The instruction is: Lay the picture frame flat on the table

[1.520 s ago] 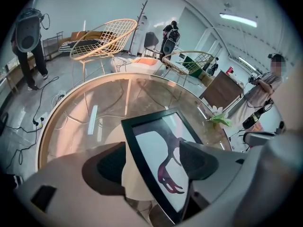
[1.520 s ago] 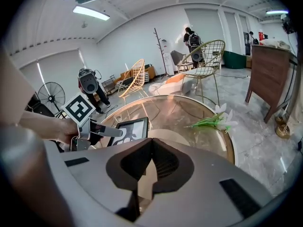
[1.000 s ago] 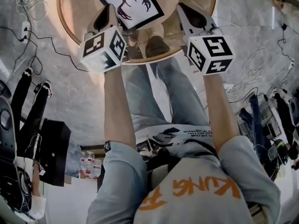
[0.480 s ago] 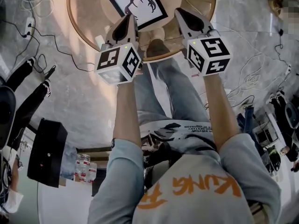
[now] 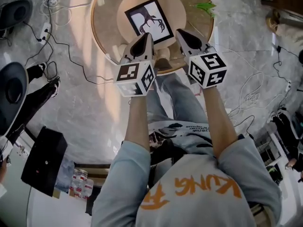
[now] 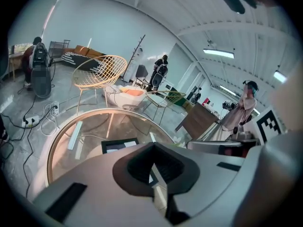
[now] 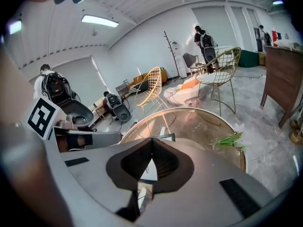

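The black picture frame [image 5: 148, 21] with a dark tree-like print lies flat on the pale round disc at the middle of the round glass table [image 5: 96, 34]. Nothing touches it. My left gripper [image 5: 146, 35] hovers over the frame's near edge, jaws shut and holding nothing. My right gripper [image 5: 180, 31] is beside it to the right, also shut and holding nothing. In the left gripper view the frame [image 6: 120, 145] shows just beyond my closed tips [image 6: 152, 146]. Only a dark edge of the frame [image 7: 164, 137] peeks over the right gripper [image 7: 151, 141] in its own view.
A green sprig [image 5: 204, 6] lies at the table's far right rim. Cables [image 5: 61, 37] trail over the marble floor on the left, with black cases [image 5: 44, 161] and water bottles [image 5: 80, 182] nearer me. Wire chairs [image 6: 99, 72] and people stand across the room.
My left gripper has moved right, closer to the right one. Both now sit at the frame's near edge, and the table and frame look smaller and farther off.
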`<state>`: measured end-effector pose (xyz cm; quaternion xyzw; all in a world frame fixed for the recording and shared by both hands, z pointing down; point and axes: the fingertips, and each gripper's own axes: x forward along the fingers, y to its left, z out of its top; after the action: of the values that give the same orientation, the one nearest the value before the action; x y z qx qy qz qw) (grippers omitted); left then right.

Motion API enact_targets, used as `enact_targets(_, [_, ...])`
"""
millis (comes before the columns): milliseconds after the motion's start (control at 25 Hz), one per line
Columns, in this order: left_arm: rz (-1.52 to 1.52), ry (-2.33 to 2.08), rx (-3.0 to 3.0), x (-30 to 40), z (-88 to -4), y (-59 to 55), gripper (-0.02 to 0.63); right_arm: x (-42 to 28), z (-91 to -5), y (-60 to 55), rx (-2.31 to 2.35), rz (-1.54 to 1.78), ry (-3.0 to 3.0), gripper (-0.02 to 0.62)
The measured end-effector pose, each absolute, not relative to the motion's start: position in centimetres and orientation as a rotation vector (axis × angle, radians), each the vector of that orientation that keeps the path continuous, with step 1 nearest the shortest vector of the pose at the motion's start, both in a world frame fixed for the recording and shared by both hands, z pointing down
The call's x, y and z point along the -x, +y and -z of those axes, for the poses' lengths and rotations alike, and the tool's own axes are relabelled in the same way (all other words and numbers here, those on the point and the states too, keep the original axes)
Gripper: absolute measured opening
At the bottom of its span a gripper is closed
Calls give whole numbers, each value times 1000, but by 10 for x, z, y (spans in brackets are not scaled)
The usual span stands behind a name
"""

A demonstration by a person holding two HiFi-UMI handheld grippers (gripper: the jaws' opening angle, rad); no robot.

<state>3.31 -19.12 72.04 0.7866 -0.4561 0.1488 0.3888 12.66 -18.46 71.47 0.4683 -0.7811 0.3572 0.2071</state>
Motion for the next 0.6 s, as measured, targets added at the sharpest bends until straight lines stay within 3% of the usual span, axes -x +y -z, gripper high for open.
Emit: enact_targets(600, [-183, -1331, -1994, 4, -580, -211, 18, -128, -579, -219, -1426, -954, -2331, -3])
